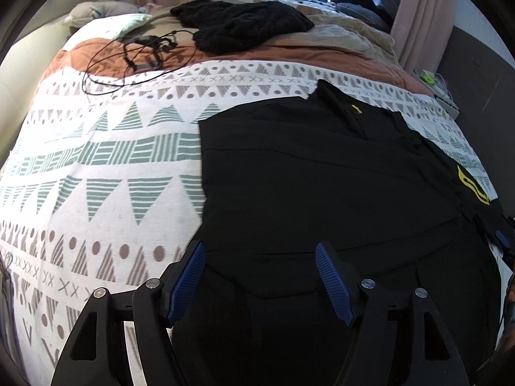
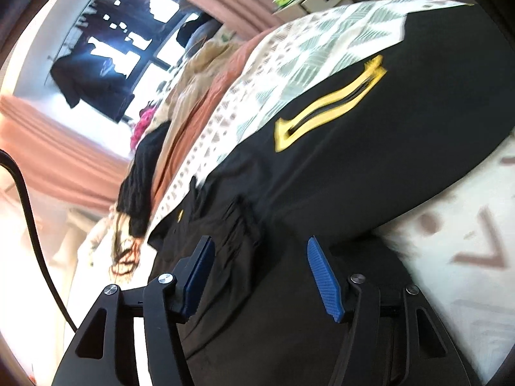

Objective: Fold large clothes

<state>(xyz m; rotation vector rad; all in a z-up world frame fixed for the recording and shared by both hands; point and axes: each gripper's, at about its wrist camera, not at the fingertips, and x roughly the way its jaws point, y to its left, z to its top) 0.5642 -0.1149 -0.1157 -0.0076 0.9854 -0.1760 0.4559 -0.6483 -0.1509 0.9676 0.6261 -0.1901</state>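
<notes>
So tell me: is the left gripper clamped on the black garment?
No, the left gripper is open above the black garment, gripping nothing.

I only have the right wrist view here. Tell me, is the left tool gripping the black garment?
Observer: No, the left tool is open above the black garment, with nothing between its pads.
Operator: How does the garment's left edge lie?
Observer: Fairly straight and flat on the patterned bedspread.
Operator: Anything else on that side?
Observer: A black cable lies farther up the bed, apart from the garment.
</notes>
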